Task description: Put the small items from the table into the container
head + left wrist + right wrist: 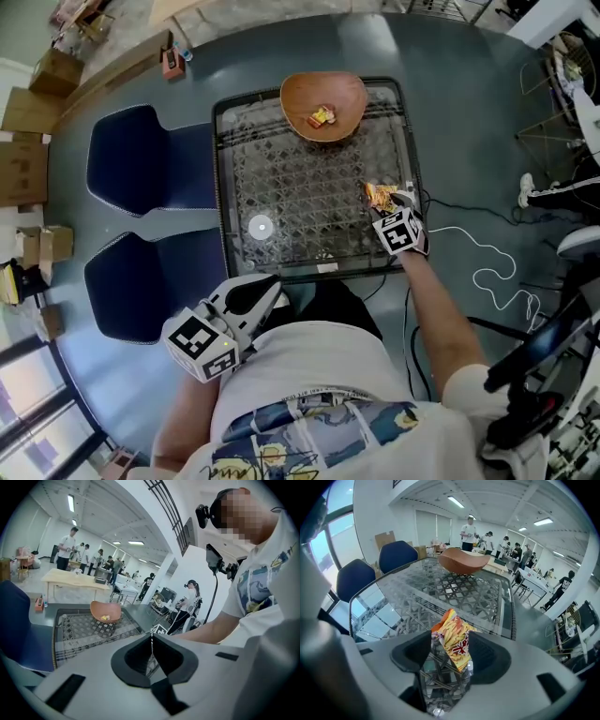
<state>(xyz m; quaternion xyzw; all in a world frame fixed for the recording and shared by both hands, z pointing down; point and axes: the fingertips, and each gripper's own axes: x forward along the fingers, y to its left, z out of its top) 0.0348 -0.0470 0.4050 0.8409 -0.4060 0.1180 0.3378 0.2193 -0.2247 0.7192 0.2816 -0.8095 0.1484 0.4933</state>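
A wooden bowl (323,105) with a few small wrapped sweets (321,116) in it stands at the far side of the glass-topped table (222,187). An orange and yellow snack packet (379,196) lies near the table's right edge. My right gripper (401,199) is right at it and stands open. In the right gripper view the packet (454,637) sits between the spread jaws, closer to the right one, with the bowl (461,560) beyond. My left gripper (274,284) is shut and empty, held off the table's near edge by the person's body. Its own view shows the bowl (105,611) far off.
A small white round item (260,227) lies on the glass near the front left. Two blue chairs (141,159) (131,286) stand left of the table. A white cable (487,267) trails on the floor to the right. People stand at desks in the background.
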